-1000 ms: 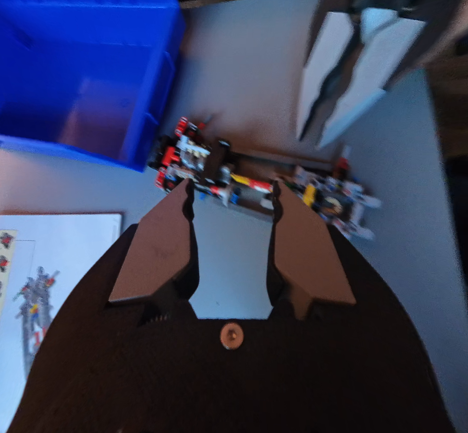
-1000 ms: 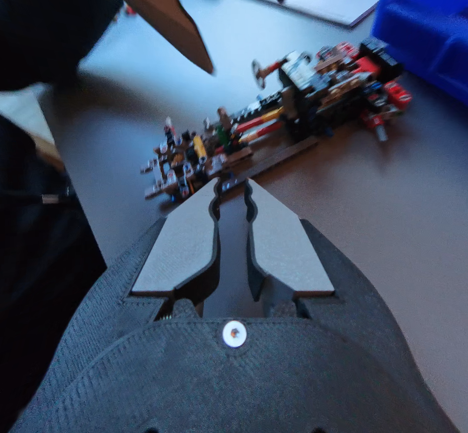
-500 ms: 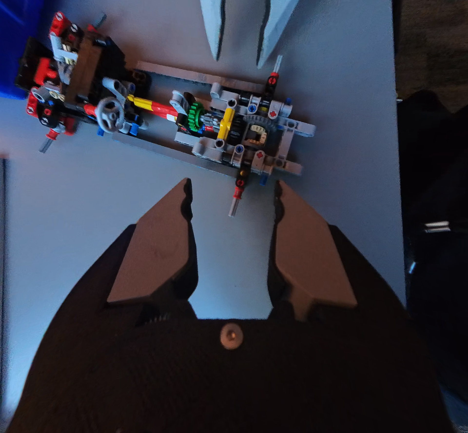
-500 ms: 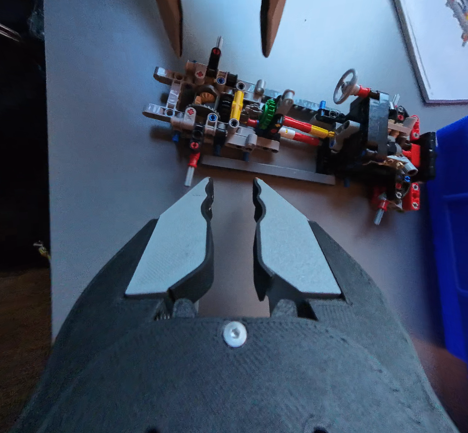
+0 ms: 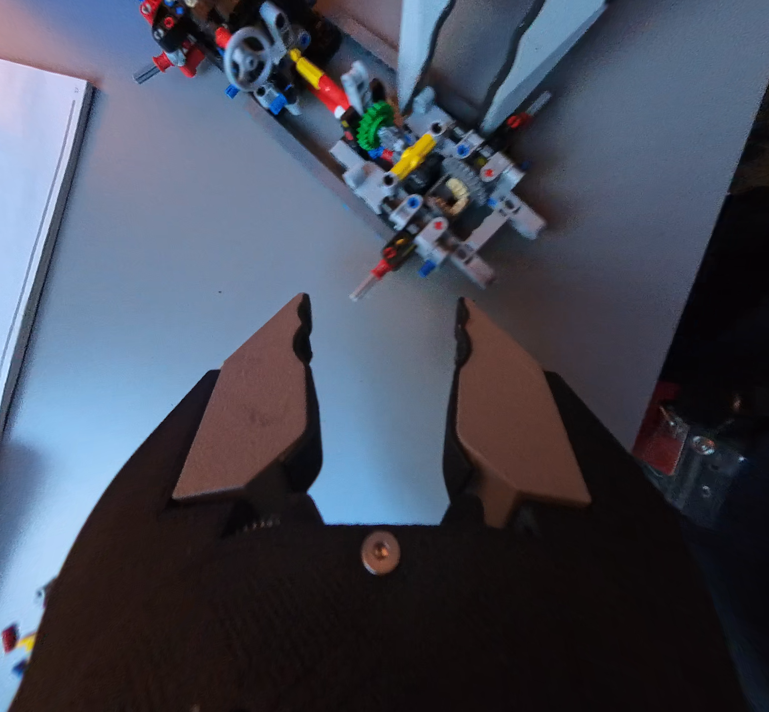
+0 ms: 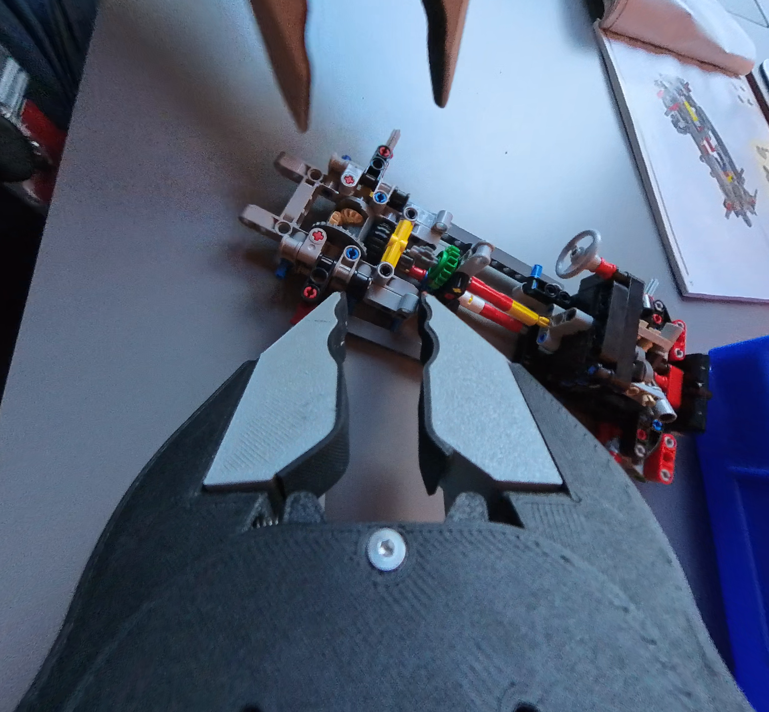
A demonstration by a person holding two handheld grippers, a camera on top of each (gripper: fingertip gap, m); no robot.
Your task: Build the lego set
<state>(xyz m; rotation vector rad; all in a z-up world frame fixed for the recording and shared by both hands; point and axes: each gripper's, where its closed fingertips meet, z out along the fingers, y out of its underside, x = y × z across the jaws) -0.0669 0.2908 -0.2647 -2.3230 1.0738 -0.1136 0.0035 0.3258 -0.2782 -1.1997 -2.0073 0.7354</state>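
A toy-brick car chassis [image 5: 420, 168] lies on the grey table [image 5: 187, 234], with a green gear [image 6: 445, 265], a yellow cross piece and a grey steering wheel [image 6: 578, 253]. My left gripper [image 5: 383, 305] is open and empty, a short way off the chassis's rear axle pin. It shows as brown fingers in the right wrist view [image 6: 370, 113]. My right gripper [image 6: 382, 301] is open. Its grey fingertips [image 6: 339, 305] stand either side of a grey beam on the chassis's opposite edge, and I cannot see them press on it. It also shows in the left wrist view [image 5: 445, 113].
A blue bin [image 6: 740, 484] stands by the chassis's front end. An open instruction booklet [image 6: 686, 130] lies beyond it. The table's edge runs close by the chassis's rear [image 5: 707, 234], with a red clamp [image 5: 666, 434] there. Loose small pieces [image 5: 12, 642] lie at lower left. Across from one pair of fingers to the other is roughly 9 centimeters.
Both grippers have swung round and closed in on the chassis's rear from opposite sides. My right gripper's jaws have opened wider and its tips have reached the chassis. The left stays open.
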